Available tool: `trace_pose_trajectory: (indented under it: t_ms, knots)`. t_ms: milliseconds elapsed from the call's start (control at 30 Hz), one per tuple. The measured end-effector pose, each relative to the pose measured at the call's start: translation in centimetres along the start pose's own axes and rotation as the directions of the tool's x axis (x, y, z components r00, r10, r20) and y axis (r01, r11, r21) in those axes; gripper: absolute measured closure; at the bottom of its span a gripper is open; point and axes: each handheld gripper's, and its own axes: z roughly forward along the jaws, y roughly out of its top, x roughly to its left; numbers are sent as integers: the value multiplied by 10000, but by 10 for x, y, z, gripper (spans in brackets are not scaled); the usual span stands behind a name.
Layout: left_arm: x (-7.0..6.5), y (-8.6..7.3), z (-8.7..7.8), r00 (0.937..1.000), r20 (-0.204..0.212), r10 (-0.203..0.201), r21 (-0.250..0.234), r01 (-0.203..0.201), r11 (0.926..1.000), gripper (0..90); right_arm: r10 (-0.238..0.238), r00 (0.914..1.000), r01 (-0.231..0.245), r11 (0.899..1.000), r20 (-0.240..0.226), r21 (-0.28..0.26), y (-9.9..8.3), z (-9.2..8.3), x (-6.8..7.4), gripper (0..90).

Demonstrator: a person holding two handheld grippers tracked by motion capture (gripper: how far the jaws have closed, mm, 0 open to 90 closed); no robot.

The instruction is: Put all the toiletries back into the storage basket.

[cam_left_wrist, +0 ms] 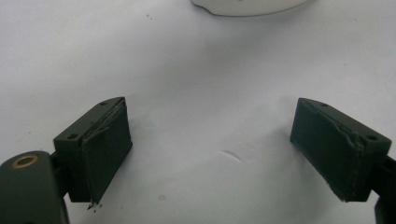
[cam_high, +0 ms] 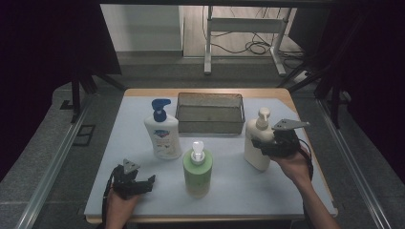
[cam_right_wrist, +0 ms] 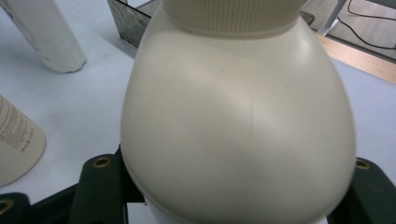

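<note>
Left gripper (cam_high: 143, 183) low at the table's (cam_high: 119, 191) near-left corner, jaws spread wide, nothing between them. Left gripper view: both black pads over bare white table cover, and the rounded base of a white bottle at the top edge, which the high view places as the blue-pump bottle (cam_high: 163, 131). That bottle stands upright left of centre, pump head turned right; blue label on its front, print too small to read.

Green bottle (cam_high: 197, 168) upright at centre front, white pump.

Wire basket (cam_high: 210, 112) at the far middle of the table.

Cream bottle (cam_high: 258, 141) at the right, just off the basket's near-right corner, long axis near vertical, top leaning slightly away to the right, pump head up. Right gripper (cam_high: 266, 145) clamped around its body from the right side, part open, pads on the bottle. Right gripper view: cream bottle's (cam_right_wrist: 238, 121) smooth shoulder and ribbed collar close up, no label on this face; the jaws flank its lower body. A second bottle at that view's left edge carries lines of small text, unreadable.
</note>
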Motion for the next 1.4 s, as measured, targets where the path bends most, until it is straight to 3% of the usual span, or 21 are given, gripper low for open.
trace_pose_trajectory:
  t_ms: [667,1400]
  knots:
    - [0,0,0,10000,8,27,-5,-27,10000,119,-285,9988,274,9992,-399,-281,30,-11,15,383]
    - [0,0,0,10000,12,27,2,-27,10000,119,-479,9963,434,9971,-719,-631,73,-6,28,383]
